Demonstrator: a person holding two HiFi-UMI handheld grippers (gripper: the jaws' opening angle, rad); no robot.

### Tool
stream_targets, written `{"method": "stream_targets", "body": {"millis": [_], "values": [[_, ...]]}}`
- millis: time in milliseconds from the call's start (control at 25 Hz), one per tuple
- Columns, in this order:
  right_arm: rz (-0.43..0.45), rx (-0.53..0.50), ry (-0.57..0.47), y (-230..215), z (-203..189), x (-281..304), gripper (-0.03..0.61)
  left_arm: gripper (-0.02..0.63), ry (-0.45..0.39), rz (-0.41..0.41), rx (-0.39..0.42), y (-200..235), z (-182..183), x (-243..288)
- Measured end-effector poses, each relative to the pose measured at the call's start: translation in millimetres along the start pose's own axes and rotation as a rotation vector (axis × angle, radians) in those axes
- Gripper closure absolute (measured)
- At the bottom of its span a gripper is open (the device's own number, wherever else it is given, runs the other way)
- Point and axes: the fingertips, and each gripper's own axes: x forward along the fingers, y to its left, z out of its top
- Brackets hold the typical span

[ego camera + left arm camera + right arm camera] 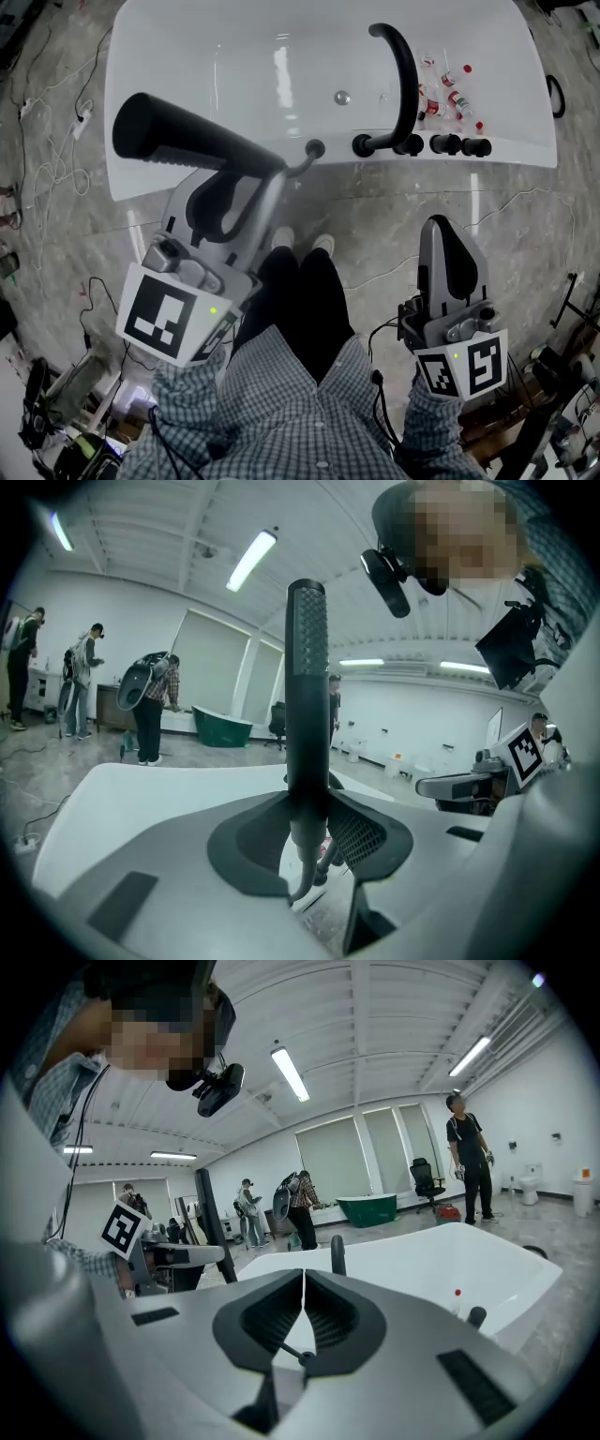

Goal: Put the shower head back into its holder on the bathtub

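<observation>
Shower head (187, 141) is not yet home: it is clamped in the left gripper (264, 178), its black wand lying slantwise above the near rim of the tub (506, 157) at the left. In the left gripper view the wand (307, 686) stands straight up between the two pads, which press on its lower end, with a silver hose (302, 878) curling away beneath. The small black socket (314, 148) on the rim, left of the arched spout (398, 80) and knobs (445, 144), is probably the holder (the hose seems to run toward it). The head has been lifted and carried close; aiming its tail at the socket and lowering it in remain.

The right gripper (439, 234) hangs well back from the tub, jaws pressed together on nothing.

The socket's opening is too small to read, and most of the hose is hidden behind the left gripper. Small red-capped things (452, 94) in the tub cannot be identified.
</observation>
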Motion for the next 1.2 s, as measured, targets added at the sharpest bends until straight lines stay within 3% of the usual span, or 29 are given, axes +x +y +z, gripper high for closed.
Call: {"method": "stream_targets", "body": {"millis": [400, 880, 1200], "values": [[0.006, 0.048, 0.059, -6.7, -42.3, 9.7, 0.56, 0.494, 0.026, 0.01, -0.004, 8.8, -28.8, 13.5], [-0.01, 0.066, 0.097, -17.1, -70.2, 25.0, 0.56, 0.494, 0.029, 0.018, -0.031, 23.5, -55.3, 36.0], [-0.02, 0.087, 0.111, -27.2, -82.8, 30.2, 0.56, 0.494, 0.066, 0.007, -0.002, 22.4, -77.1, 52.2]]}}
